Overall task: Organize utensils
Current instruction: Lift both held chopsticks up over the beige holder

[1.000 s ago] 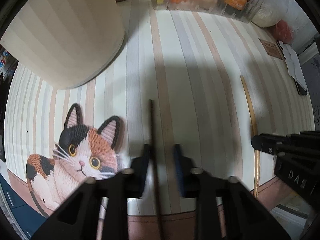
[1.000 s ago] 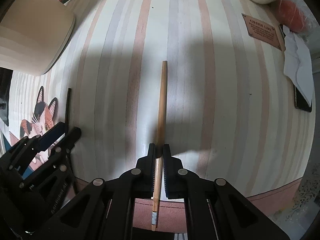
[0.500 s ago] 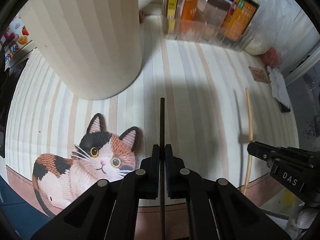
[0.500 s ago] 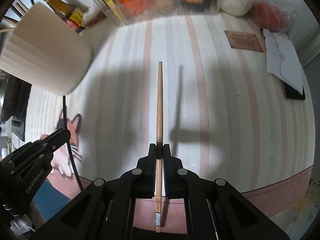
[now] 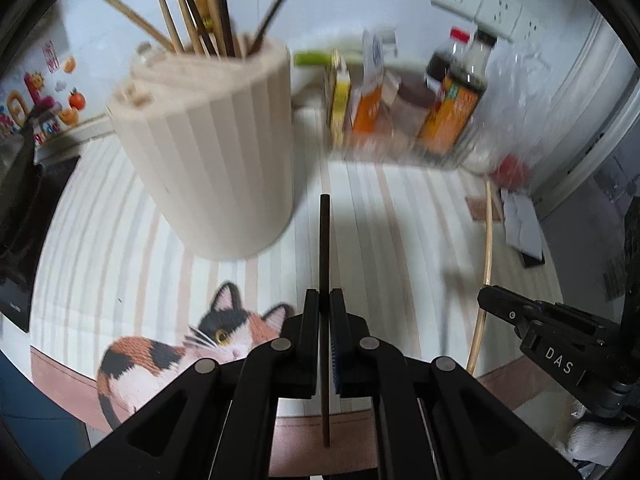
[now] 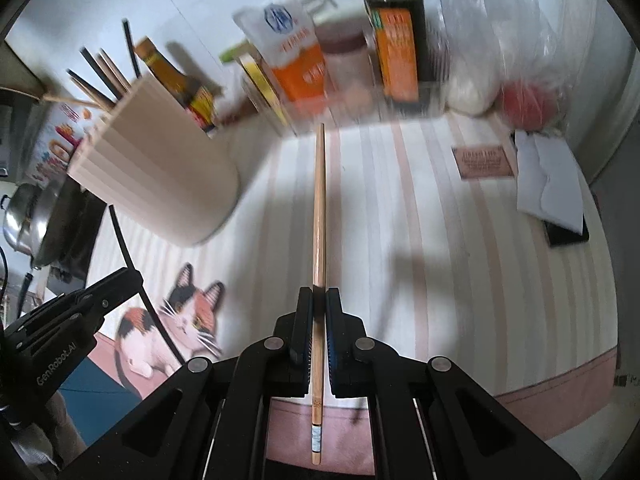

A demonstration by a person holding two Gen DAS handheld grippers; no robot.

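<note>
My left gripper (image 5: 324,300) is shut on a dark chopstick (image 5: 324,248) and holds it above the striped cloth, pointing forward. A cream ribbed utensil holder (image 5: 212,152) with several chopsticks in it stands ahead to the left. My right gripper (image 6: 319,298) is shut on a light wooden chopstick (image 6: 319,200), also lifted off the cloth. The holder (image 6: 156,184) shows at the left in the right wrist view. The wooden chopstick (image 5: 485,264) and the right gripper's body show at the right of the left wrist view.
A clear tray with bottles and boxes (image 5: 400,104) stands at the back by the wall. A cat-shaped mat (image 5: 180,352) lies on the striped cloth (image 6: 440,240). White paper and a phone (image 6: 556,200) lie at the right. A pot (image 6: 24,216) is at far left.
Both grippers have lifted and tilted up with their chopsticks. The left gripper closed on the dark chopstick. The holder's top and the wall have come into view.
</note>
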